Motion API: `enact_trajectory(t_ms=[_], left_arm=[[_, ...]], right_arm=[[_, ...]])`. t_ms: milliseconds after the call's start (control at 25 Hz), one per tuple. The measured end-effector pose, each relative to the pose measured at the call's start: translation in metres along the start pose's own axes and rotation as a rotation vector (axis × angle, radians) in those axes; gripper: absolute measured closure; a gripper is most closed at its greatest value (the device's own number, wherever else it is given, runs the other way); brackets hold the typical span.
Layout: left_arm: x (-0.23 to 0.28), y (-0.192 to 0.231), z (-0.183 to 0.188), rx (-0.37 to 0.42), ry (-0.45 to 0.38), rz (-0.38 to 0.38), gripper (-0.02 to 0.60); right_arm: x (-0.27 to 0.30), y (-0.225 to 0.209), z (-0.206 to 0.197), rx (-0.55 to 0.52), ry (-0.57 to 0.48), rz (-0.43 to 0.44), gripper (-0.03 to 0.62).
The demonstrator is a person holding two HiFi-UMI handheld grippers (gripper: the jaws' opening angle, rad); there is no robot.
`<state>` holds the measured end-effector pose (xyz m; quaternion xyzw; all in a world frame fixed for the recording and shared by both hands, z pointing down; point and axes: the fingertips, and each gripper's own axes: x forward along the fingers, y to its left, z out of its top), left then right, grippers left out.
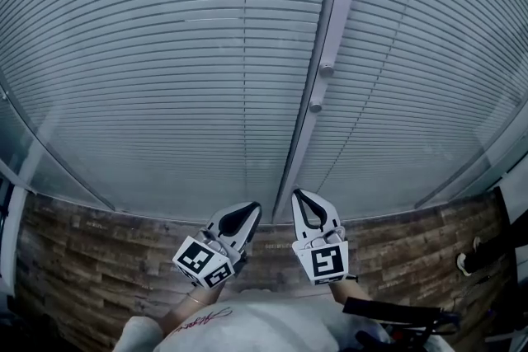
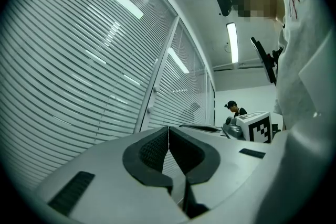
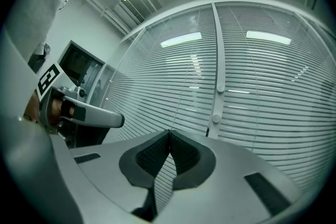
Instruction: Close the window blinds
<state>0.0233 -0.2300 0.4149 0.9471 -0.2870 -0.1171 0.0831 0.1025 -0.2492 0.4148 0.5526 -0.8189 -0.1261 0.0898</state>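
Grey horizontal window blinds [image 1: 165,53] hang lowered over the left pane, and a second set [image 1: 429,53] covers the right pane. A white upright post [image 1: 334,4] stands between them with two round knobs [image 1: 327,70] on it. Both grippers are held low in front of the blinds, short of them and touching nothing. My left gripper [image 1: 254,208] points at the foot of the post, shut and empty, its pads meeting [image 2: 168,128]. My right gripper [image 1: 299,194] sits just right of it, also shut with nothing between its jaws [image 3: 169,132]. The knobs [image 3: 215,118] show ahead of it.
Wood-pattern floor [image 1: 99,260] runs below the window. A black bar [image 1: 396,313] juts out at lower right, and someone's shoe [image 1: 466,261] stands at the right edge. Another person [image 2: 234,108] is far off along the glass wall. A dark screen [image 3: 79,68] hangs at the left.
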Motion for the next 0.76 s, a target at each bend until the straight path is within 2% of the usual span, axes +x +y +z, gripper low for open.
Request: enact_trajectory(t_ms=[760], left_arm=[[-0.002, -0.003, -0.004, -0.015, -0.006, -0.002, 0.563]], right_arm=[[-0.003, 0.012, -0.009, 0.003, 0.031, 0.019, 0.576]])
